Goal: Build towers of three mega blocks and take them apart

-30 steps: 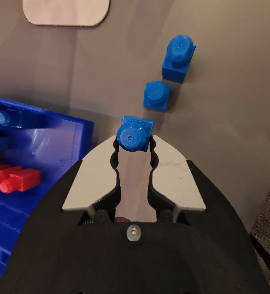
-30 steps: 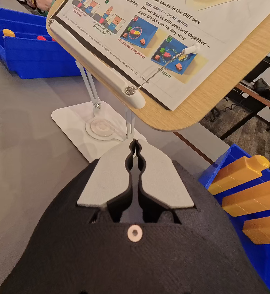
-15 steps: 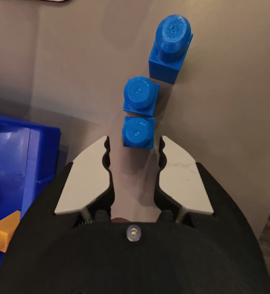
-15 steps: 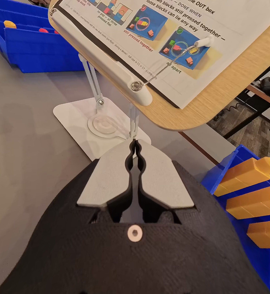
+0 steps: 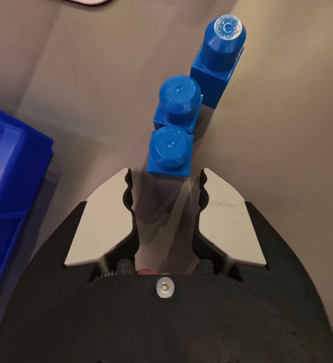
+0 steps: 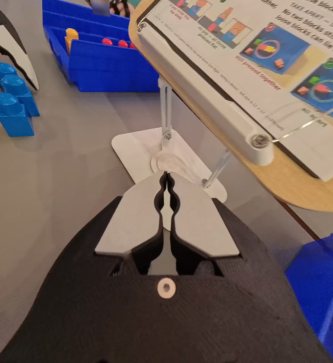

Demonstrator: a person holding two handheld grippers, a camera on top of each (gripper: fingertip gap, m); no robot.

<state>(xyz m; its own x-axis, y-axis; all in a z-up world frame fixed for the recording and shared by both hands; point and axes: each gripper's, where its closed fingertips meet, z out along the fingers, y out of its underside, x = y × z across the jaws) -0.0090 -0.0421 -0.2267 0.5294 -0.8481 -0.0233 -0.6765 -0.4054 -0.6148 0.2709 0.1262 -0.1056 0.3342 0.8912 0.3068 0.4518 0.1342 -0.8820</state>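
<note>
Three blue mega blocks stand upright in a row on the grey table. In the left wrist view the nearest blue block (image 5: 169,153) sits just beyond my left gripper (image 5: 165,176), which is open and empty, pads clear of it. The middle blue block (image 5: 177,104) touches the nearest one; the far blue block (image 5: 218,59) stands apart. The same blocks (image 6: 12,102) show at the left of the right wrist view, with the left gripper's fingers (image 6: 18,57) above them. My right gripper (image 6: 166,174) is shut with nothing between its pads, above the table.
A blue bin (image 5: 8,196) lies left of the left gripper. A white stand base (image 6: 142,149) carries a tilted wooden board with an instruction sheet (image 6: 260,68). A blue bin with red and orange blocks (image 6: 102,64) stands behind; another blue bin (image 6: 318,284) is at the right. Tip to tip, the grippers are about 35 cm apart.
My left gripper opened and let go of the nearest blue block, leaving it standing against the middle one, then drew back. The right gripper stayed shut and swung left.
</note>
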